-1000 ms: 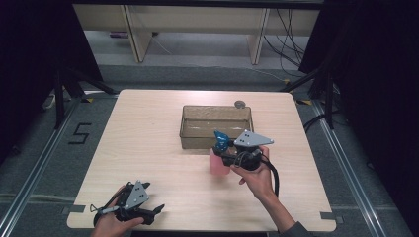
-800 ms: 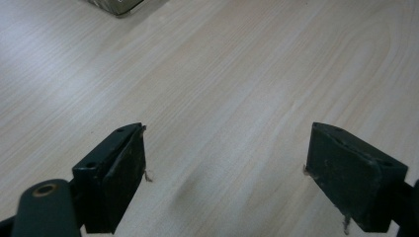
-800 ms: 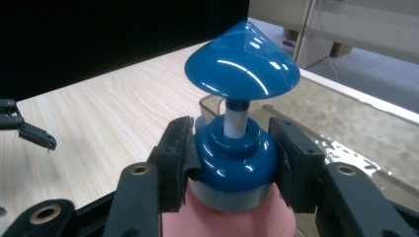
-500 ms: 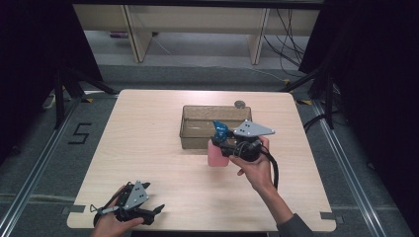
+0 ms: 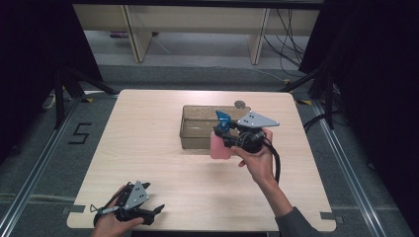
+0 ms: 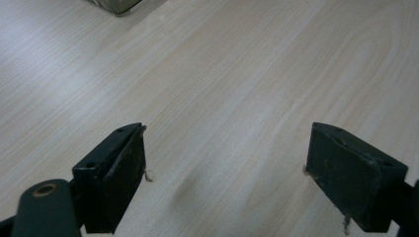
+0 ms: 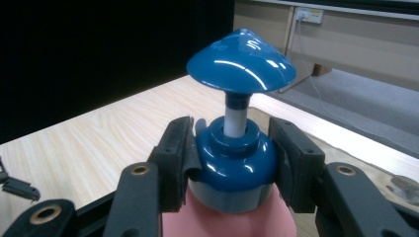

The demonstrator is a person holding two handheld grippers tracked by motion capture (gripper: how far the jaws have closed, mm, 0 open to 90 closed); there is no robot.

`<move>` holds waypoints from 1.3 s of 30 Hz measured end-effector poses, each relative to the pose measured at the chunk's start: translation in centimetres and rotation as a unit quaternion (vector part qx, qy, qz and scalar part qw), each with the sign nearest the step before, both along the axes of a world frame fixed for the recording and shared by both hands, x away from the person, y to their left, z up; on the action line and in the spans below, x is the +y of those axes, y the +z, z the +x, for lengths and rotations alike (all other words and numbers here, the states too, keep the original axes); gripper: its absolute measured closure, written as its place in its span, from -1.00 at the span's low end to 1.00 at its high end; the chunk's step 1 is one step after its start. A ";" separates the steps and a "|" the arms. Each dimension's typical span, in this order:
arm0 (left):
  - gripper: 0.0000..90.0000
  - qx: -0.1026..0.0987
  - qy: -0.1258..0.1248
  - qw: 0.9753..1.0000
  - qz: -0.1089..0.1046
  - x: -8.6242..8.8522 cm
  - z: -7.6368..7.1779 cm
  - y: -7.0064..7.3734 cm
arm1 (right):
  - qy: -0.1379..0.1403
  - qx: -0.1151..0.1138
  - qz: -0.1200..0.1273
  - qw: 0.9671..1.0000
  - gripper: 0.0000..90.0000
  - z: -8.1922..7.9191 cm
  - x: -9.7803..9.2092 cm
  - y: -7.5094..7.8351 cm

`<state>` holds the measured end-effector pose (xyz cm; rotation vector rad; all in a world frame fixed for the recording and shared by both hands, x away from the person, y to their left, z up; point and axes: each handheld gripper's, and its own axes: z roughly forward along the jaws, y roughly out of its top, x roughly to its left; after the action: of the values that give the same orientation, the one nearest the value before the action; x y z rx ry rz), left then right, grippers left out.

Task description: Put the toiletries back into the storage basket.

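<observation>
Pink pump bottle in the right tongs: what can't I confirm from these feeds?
- Pump bottle base: high view doesn't settle whether it touches the table; the right gripper view cuts it off below.
- Bin contents: too small, see-through walls.
- Round object behind bin: too small to identify.

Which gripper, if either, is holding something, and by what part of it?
The right gripper holds the pink pump bottle, jaws clamped on its blue collar below the pump head. The left gripper is open, holding nothing.

table (image 5: 148, 148): pale wood | on it: clear bin (image 5: 190, 140), small round disc (image 5: 240, 104)
</observation>
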<state>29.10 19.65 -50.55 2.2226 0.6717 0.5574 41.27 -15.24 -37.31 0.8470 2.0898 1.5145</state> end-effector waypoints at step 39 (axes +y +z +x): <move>-0.67 0.004 -0.002 1.000 -0.006 -0.1 -0.1 0.2 | -0.107 -0.005 0.013 0.994 0.20 7.5 -4.1 0.2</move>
<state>28.99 19.57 -50.32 2.2151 0.6726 0.5423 48.78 -19.38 -37.13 1.0350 1.9065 1.4303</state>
